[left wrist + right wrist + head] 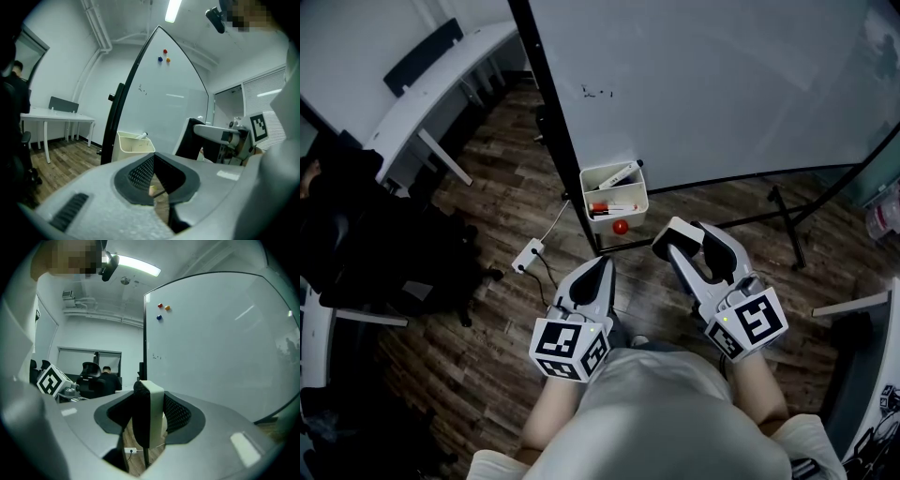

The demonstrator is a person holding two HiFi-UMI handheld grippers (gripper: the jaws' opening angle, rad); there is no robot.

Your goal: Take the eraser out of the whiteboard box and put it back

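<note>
Torso: the person's light-shirted torso [661, 412] lies lowest in the head view, with both grippers held out ahead of it above the wood-plank floor.
Whiteboard: a large white board in a black frame [722, 84] stands just ahead, almost bare.
Right gripper: the right gripper [686, 242] is held level, and its fingers are clamped on the eraser.
Left gripper: the left gripper [602, 265] has its fingers drawn together with nothing between them.
Box: a cream plastic open-topped box [135, 146] hangs at the whiteboard's lower edge, near the fingers but apart from them.
Eraser: a block eraser with a white plastic back and dark felt face [151, 418] stands upright in the right fingers, out of the box.
Marker: a white marker pen [619, 174] leans across the box's far end.
Step in hand: judged to be the return, since the eraser is already out.
Doing it well: the eraser is best carried over the open top, kept upright, lowered into the free space beside the pens and released only once seated. The hanging box should not be pushed sideways.
Head view only: the box's contents and the gap between eraser and box are shown.
Right gripper view only: the grip on both eraser faces is shown, but the box is not.
Left gripper view only: the box is seen side-on, with the marker's tip above its rim.
</note>
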